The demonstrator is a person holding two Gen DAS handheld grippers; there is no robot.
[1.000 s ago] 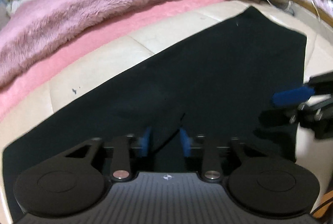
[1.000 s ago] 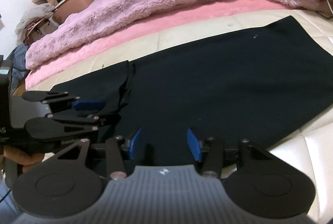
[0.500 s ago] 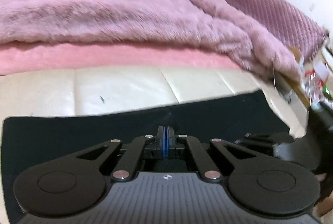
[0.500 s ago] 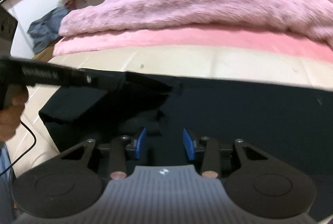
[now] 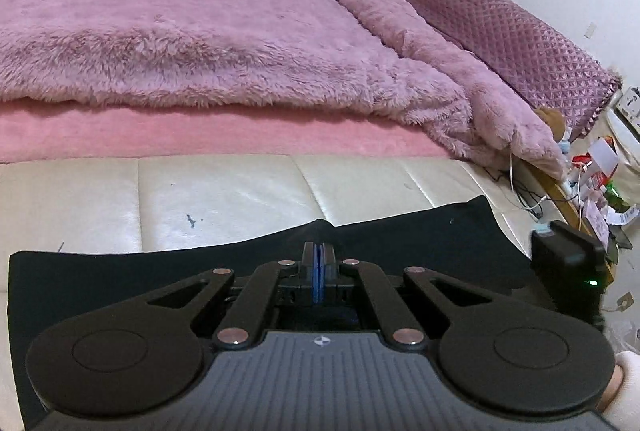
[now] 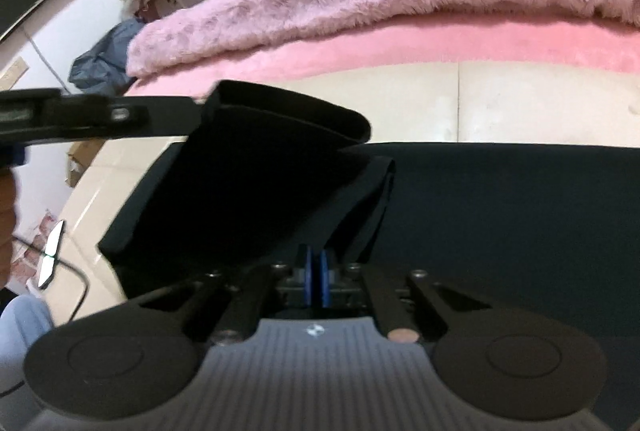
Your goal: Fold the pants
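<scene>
Two grippers pinch the black pants (image 6: 480, 211) lying on the cream bed edge (image 5: 224, 191): our left gripper (image 5: 319, 273) and right gripper (image 6: 316, 277) each clamp fabric, lifting one end so it can fold over.

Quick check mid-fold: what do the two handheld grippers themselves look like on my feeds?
Both match. The left gripper and right gripper have matte black bodies, blue pads on the fingers, black linkage bars with copper-coloured rivets, two round black discs at the base and a ribbed grey plate with a small round logo. In the right view a black cable trails by the left one.
</scene>
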